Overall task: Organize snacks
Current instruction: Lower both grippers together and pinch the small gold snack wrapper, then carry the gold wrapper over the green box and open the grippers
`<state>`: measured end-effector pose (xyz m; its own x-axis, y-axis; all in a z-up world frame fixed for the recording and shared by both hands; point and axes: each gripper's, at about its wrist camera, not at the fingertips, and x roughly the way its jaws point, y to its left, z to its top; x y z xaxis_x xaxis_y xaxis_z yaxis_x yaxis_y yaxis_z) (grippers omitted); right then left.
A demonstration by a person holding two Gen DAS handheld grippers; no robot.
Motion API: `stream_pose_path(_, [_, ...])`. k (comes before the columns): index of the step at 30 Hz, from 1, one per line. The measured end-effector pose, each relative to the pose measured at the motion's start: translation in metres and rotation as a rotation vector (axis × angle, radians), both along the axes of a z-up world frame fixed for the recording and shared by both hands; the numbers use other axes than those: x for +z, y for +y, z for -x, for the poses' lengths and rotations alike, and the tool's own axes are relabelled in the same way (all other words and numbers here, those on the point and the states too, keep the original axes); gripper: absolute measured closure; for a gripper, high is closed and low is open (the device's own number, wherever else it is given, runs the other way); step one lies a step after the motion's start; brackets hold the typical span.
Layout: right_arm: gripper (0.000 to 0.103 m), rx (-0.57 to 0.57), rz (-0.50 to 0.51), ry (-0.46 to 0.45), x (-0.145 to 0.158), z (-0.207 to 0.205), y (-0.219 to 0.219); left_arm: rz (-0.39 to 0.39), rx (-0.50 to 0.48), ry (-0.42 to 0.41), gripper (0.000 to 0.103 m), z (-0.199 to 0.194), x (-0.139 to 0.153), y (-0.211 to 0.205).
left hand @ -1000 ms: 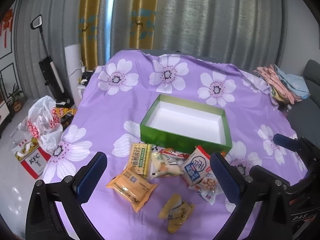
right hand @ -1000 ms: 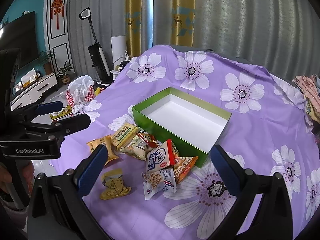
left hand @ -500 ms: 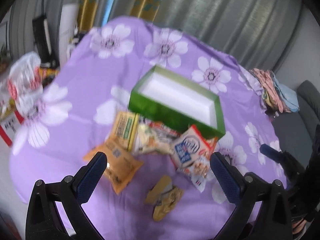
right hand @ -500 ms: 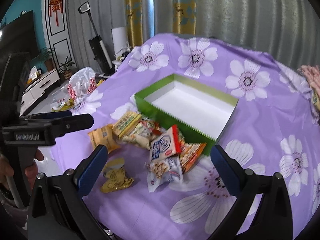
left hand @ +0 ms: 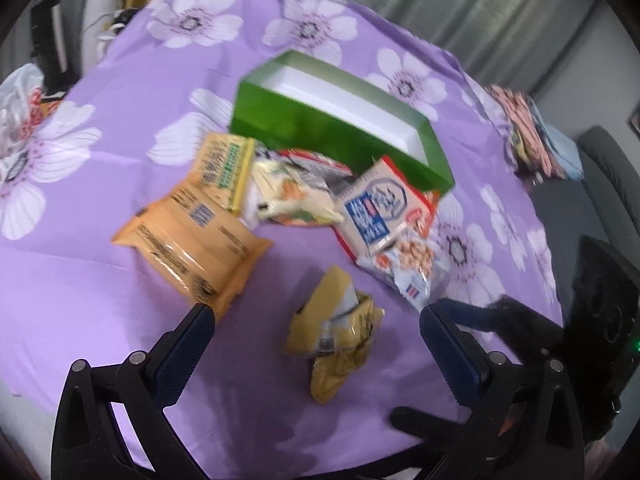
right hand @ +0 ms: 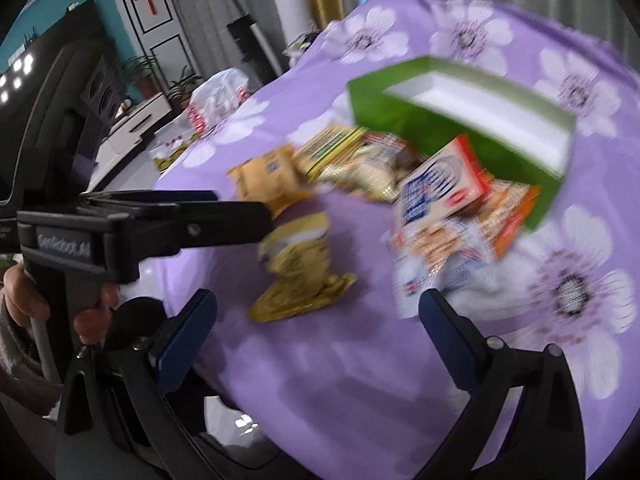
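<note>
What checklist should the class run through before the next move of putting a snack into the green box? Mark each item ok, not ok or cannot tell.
1. Green box empty inside: ok.
2. Left gripper open, holding nothing: ok.
3. Right gripper open, holding nothing: ok.
4. Yellow crumpled packet lying apart from the pile: ok.
5. Pictures sharp enough to aim: not ok, both blurred.
6. Packets sealed: cannot tell.
</note>
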<state>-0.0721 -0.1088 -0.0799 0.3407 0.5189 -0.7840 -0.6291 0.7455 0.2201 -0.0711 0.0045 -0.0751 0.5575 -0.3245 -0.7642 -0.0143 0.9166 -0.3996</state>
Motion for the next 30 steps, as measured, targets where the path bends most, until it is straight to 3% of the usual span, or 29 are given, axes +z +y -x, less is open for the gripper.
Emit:
stream_pose_path(5, [0.010, -0.005, -0.021, 0.051, -0.020, -0.005, 0.011, 0.007, -0.032, 0.012, 0.010, -0.004, -0.013, -0.005])
stream_pose_path(8, [0.014, -0.026, -0.013, 0.064, -0.030, -0.009, 0.016, 0.024, -0.048, 0.015, 0.022, -0.009, -0.018, -0.007])
stream_pose_path(13, [0.031, -0.030, -0.022, 0.091, -0.041, -0.013, 0.022, 0.054, -0.072, 0.032, 0.048, -0.015, -0.024, -0.009])
stream_pose_path(16, [0.048, -0.016, -0.028, 0.088, -0.041, -0.015, 0.026, 0.056, -0.068, 0.029, 0.050, -0.016, -0.025, -0.008])
stream_pose_path(20, [0.057, -0.012, -0.045, 0.084, -0.042, -0.019, 0.028, 0.065, -0.059, 0.021, 0.052, -0.018, -0.023, -0.005])
stream_pose_path(30, [0.060, -0.029, -0.119, -0.046, 0.004, -0.044, 0.022, 0.026, -0.093, -0.120, 0.053, -0.051, 0.035, -0.007])
